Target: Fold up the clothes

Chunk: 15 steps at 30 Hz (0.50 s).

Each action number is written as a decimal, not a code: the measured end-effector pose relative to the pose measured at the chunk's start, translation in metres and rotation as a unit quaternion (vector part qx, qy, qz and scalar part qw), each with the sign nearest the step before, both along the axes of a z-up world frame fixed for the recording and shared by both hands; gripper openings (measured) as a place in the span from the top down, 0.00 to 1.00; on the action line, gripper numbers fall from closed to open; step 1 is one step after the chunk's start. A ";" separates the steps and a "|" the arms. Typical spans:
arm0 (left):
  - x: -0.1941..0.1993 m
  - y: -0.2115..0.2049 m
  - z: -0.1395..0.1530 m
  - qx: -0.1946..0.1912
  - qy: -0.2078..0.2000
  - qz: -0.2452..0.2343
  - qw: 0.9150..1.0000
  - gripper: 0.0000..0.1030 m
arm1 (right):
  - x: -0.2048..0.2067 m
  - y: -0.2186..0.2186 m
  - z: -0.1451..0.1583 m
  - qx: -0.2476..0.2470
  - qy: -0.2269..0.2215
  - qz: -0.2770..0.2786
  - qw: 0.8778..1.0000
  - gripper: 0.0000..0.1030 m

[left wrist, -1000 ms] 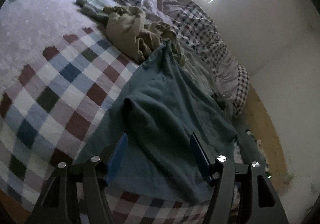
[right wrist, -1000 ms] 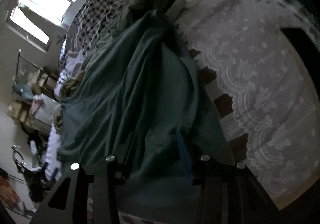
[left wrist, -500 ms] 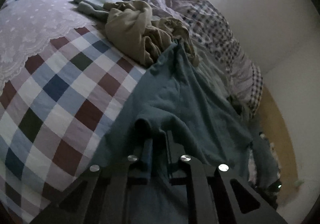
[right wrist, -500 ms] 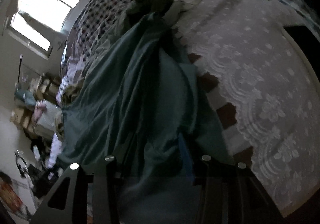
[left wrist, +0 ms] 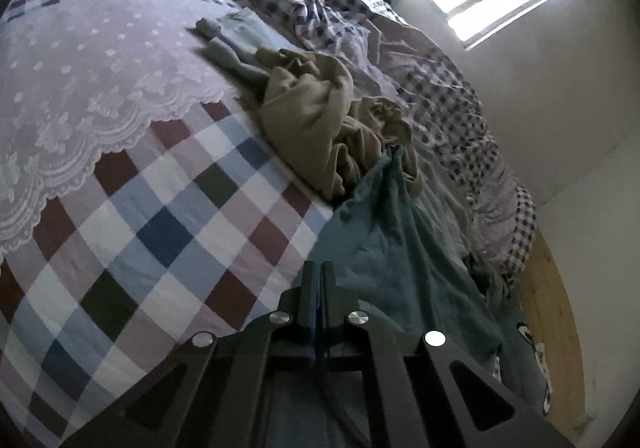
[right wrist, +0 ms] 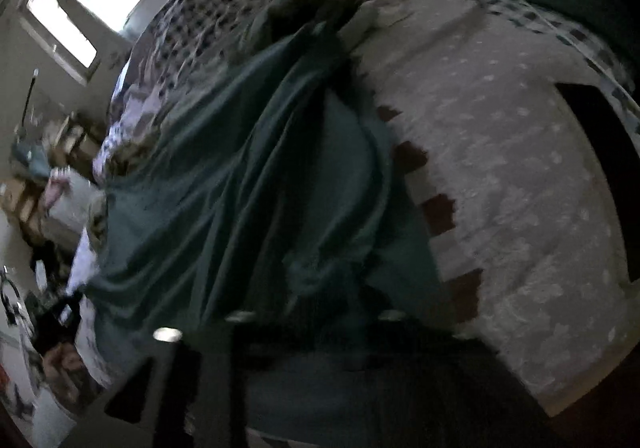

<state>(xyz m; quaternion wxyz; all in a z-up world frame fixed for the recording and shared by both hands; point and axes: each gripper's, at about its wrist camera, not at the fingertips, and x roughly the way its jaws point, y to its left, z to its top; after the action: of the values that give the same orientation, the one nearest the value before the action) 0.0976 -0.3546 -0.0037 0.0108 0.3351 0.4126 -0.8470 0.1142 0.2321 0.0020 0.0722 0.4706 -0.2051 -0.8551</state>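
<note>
A teal garment (left wrist: 384, 248) lies stretched over the checked bedspread (left wrist: 160, 232), its far end caught in a crumpled beige garment (left wrist: 320, 120). My left gripper (left wrist: 319, 272) is shut on the teal garment's near edge and holds it lifted. In the right wrist view the teal garment (right wrist: 248, 176) drapes in long folds toward me. My right gripper (right wrist: 320, 300) is dark and blurred, its fingers buried in the cloth, and it looks shut on the garment.
A grey garment (left wrist: 228, 48) lies behind the beige one. A white lace cover (left wrist: 80, 88) spreads over the bed's left part, and a rumpled checked quilt (left wrist: 440, 96) lies along the far side. Cluttered floor (right wrist: 44, 176) shows beyond the bed.
My left gripper went from open around a fold of the teal garment to shut on it, then lifted and pulled back. The right gripper's view has blurred with motion and the cloth is pulled tighter.
</note>
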 end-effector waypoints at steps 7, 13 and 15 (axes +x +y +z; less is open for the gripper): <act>0.018 0.018 0.012 -0.005 0.034 -0.061 0.998 0.48 | -0.010 -0.034 -0.003 0.120 0.009 0.047 0.992 0.62; 0.006 0.044 0.006 -0.035 0.002 -0.106 0.994 0.48 | -0.008 -0.031 -0.007 0.139 0.012 0.044 0.989 0.82; -0.002 0.051 0.001 -0.041 -0.009 -0.110 0.993 0.50 | -0.008 -0.031 -0.007 0.136 0.013 0.040 0.990 0.91</act>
<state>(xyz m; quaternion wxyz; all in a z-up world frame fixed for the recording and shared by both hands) 0.0952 -0.3041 -0.0024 -0.0651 0.3855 0.3375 -0.8563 0.1064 0.2015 -0.0047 0.0438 0.4725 -0.0668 -0.8777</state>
